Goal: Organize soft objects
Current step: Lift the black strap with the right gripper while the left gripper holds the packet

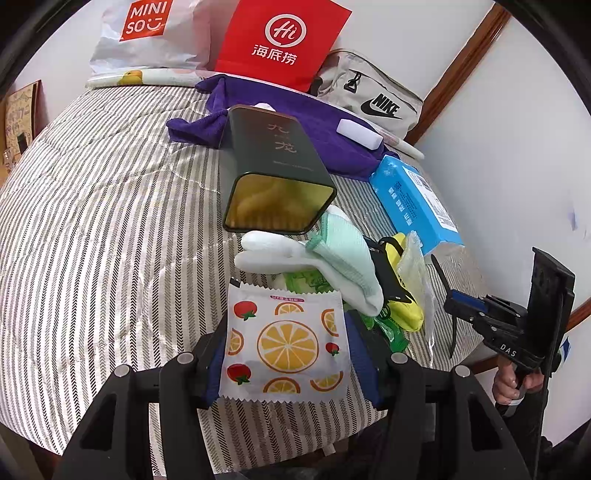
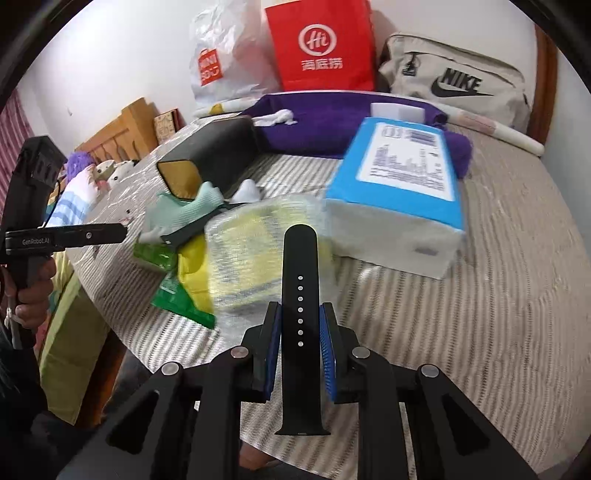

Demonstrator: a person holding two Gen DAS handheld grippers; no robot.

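My left tongs are about half open and clamped on a flat packet printed with orange slices and tomatoes; its side edges sit against the blue pads, and it hangs above the striped bed. My right tongs are nearly closed on a black watch strap, which stands up between the pads with its row of small holes facing me.

Ahead of the packet lies a heap of soft things: a white and mint sock, a yellow pouch with a black clip, a clear plastic bag and green wrappers. Just beyond the heap a dark tin lies on its side, its gold-lined open mouth facing the sock. To the right of the tin lies a blue tissue pack, near the heap. Behind the tin a purple towel is spread out with a white block on it.

Against the wall stand a white shopping bag, a red paper bag and a beige bag
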